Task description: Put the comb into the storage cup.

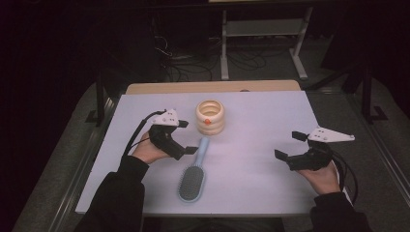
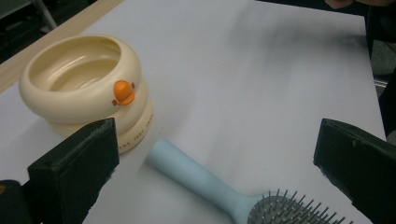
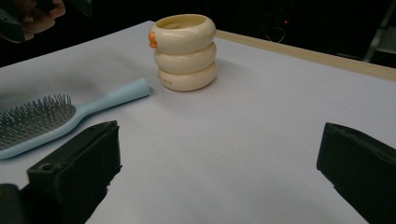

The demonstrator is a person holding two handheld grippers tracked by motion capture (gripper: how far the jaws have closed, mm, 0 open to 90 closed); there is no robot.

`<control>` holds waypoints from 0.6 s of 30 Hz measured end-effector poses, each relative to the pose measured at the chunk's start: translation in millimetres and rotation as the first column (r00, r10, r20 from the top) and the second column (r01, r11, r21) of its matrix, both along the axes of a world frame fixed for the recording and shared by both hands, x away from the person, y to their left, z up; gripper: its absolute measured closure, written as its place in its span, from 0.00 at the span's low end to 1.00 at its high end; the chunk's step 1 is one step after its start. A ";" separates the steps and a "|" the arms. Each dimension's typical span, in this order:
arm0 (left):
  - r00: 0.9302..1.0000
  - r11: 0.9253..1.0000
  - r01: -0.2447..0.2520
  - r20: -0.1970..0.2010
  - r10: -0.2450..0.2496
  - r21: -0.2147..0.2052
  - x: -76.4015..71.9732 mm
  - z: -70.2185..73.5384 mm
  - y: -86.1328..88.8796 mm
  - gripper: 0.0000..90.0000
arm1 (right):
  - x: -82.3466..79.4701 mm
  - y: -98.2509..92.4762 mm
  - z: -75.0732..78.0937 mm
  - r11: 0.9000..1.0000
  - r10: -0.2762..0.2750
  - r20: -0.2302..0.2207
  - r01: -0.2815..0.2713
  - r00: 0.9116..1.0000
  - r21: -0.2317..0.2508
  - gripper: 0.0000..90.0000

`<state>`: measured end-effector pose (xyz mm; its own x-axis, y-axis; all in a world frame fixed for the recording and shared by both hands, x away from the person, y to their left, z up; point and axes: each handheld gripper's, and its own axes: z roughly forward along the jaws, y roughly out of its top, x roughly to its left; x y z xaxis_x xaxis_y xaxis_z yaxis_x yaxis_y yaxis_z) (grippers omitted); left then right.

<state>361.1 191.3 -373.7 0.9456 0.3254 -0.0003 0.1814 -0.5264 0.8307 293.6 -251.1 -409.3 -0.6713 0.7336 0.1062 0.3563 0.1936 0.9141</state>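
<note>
High view shows our left gripper (image 1: 185, 137) spread wide just beside the pale blue hairbrush (image 1: 193, 172), gripping nothing, while our right gripper (image 1: 290, 145) hangs equally wide open, well apart over the bare table (image 1: 251, 125). Past the brush handle's tip stands the cream ringed cup (image 1: 210, 117) with its orange knob, upright; what we see of its inside is empty, and nothing lies between it and our left gripper

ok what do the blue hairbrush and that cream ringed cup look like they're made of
Hairbrush: likely smooth, matt pale blue plastic, with an evenly coloured handle; the fine grey bristles could be metal or plastic. Cream cup: looks like glossy moulded plastic, possibly glazed ceramic, with soft highlights on its three stacked rings and an orange beak on the front.
</note>
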 end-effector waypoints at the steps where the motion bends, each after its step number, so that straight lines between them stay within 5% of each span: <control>1: 1.000 1.000 0.004 -0.003 -0.004 0.003 0.2 -0.5 -1.7 0.00 | 0.0 0.0 0.0 1.000 0.000 0.000 0.000 1.000 0.000 0.00; 18: 0.998 0.997 0.051 -0.041 -0.049 0.053 12.1 -20.1 -24.6 0.16 | -0.2 0.3 0.1 1.000 0.004 0.002 -0.004 1.000 -0.002 0.00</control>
